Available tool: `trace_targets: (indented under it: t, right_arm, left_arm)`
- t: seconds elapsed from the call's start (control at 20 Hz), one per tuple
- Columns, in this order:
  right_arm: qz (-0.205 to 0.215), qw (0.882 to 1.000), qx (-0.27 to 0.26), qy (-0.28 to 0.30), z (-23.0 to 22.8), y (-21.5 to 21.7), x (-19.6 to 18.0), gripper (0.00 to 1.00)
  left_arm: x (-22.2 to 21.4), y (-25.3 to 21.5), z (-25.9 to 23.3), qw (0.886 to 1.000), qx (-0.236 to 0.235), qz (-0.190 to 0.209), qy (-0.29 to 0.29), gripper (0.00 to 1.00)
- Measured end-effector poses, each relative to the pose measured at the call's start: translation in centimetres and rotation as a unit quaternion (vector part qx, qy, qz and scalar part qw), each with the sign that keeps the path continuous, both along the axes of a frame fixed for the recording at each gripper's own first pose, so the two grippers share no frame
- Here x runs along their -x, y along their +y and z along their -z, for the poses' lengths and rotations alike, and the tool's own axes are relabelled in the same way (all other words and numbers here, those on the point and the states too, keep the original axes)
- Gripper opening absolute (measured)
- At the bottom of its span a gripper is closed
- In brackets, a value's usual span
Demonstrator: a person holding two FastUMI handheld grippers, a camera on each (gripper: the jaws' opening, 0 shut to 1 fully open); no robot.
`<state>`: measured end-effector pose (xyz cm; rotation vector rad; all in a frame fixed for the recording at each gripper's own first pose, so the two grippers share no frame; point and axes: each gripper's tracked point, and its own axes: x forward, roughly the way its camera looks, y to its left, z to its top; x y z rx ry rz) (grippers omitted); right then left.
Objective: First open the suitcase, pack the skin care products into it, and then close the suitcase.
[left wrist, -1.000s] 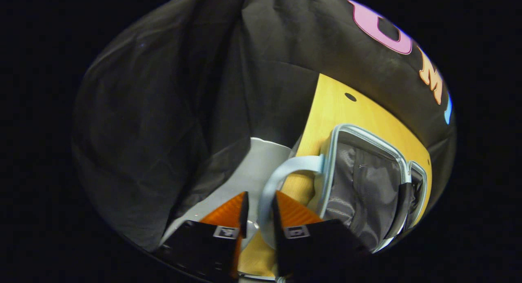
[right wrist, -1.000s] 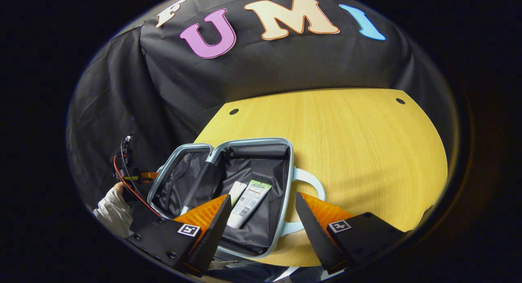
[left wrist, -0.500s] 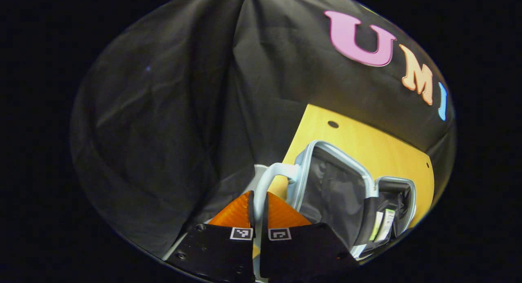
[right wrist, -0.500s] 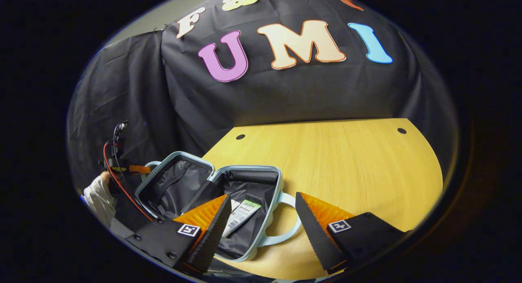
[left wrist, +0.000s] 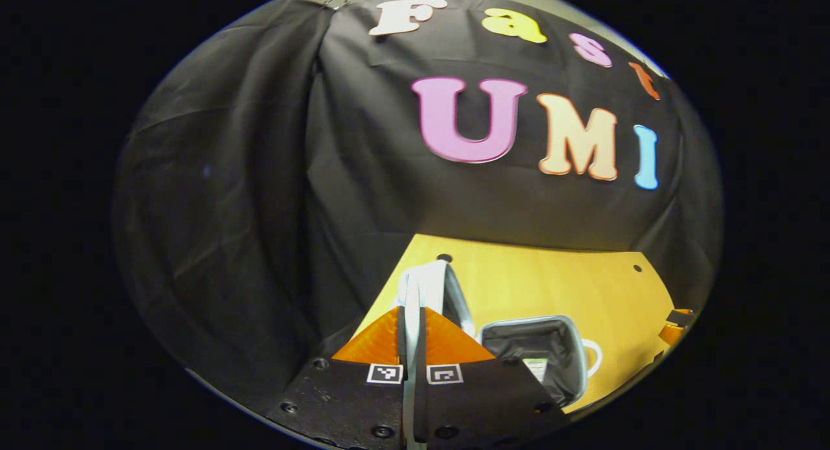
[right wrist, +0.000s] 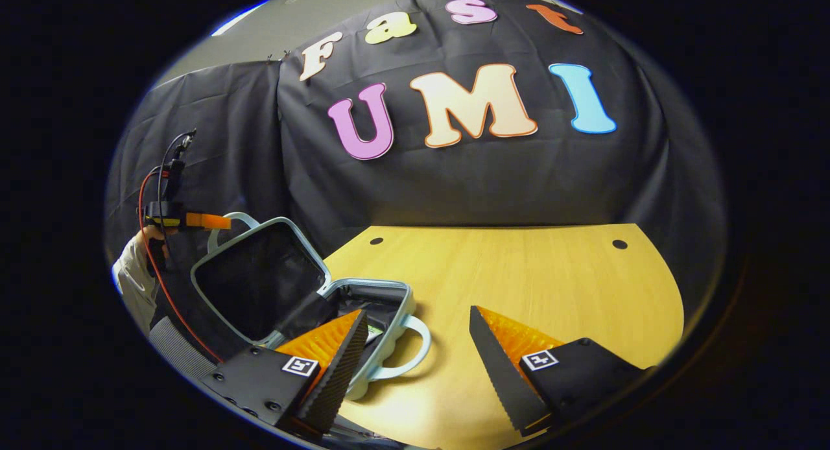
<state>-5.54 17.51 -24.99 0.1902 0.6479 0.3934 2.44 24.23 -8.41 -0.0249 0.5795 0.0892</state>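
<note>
Lid half up, closing the suitcase (right wrist: 305, 294) from the bench's (right wrist: 519, 275) left end.

My left gripper (left wrist: 413, 327) has its fingers pinched tight on the lid handle (left wrist: 425, 278); my right gripper (right wrist: 415, 346) hangs wide open, holding nothing, near the base handle (right wrist: 405, 349). Risks, I judge: the thin handle slips out and the lid (right wrist: 249, 278) drops, or the base skids. Lid stands tilted, inside facing right; base flat, long axis across the bench. A tube (left wrist: 535, 367) lies inside.
</note>
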Motion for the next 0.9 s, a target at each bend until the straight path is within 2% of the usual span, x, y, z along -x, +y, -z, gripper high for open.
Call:
trace_targets:
  t: [0.2,0.45,0.7,0.9]
  right_arm:
    - [0.016,1.0,-0.002,-0.005,-0.5,-4.1,0.6,0.98]
    - [0.038,0.999,0.006,-0.011,-1.1,-8.9,0.9,0.98]
    - [0.067,0.997,0.018,-0.021,-2.2,-13.0,1.3,0.98]
    - [0.089,0.995,0.027,-0.028,-3.0,-15.3,1.4,0.98]
  left_arm:
    - [-0.4,-8.7,-1.4,0.998,0.03,0.046,-0.019,0.0]
    - [-0.2,-19.2,-0.1,0.992,0.067,0.109,-0.011,0.0]
    - [1.3,-26.9,3.8,0.981,0.097,0.169,0.024,0.0]
    - [3.3,-31.4,8.2,0.972,0.111,0.199,0.054,0.0]
